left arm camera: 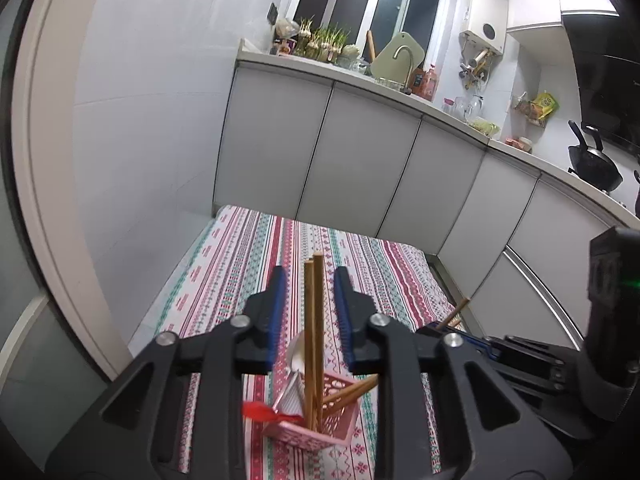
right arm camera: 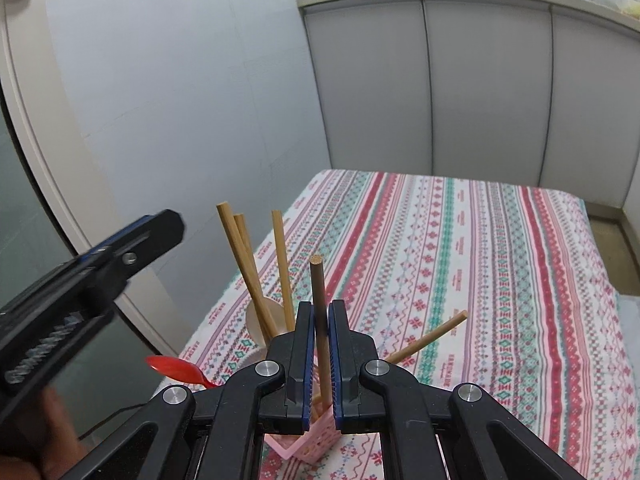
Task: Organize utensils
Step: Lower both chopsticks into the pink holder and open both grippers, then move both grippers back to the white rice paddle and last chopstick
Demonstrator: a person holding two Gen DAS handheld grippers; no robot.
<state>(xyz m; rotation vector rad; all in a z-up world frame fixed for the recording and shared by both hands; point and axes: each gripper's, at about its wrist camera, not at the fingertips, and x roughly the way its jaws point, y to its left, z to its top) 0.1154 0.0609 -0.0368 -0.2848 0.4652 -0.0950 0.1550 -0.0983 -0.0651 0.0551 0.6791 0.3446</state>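
A pink slotted basket (left arm camera: 336, 424) (right arm camera: 316, 444) stands on the striped tablecloth (right arm camera: 480, 260). It holds several wooden chopsticks (right arm camera: 244, 268), a red spoon (right arm camera: 176, 368) (left arm camera: 260, 410) and a pale spoon (left arm camera: 298, 354). My left gripper (left arm camera: 308, 276) hangs over the basket, open, and two upright chopsticks (left arm camera: 314, 320) rise between its fingers without touching the pads. My right gripper (right arm camera: 320, 306) is shut on a dark brown chopstick (right arm camera: 318, 280), held upright with its lower end down at the basket. In the right wrist view the left gripper (right arm camera: 160, 228) shows at the left.
A white wall and a door frame (left arm camera: 52, 200) bound the table on the left. Grey cabinets (left arm camera: 360, 168) under a counter with a sink tap (left arm camera: 404, 56) and a black wok (left arm camera: 596, 164) run behind and to the right. A hand (right arm camera: 24, 440) holds the left gripper.
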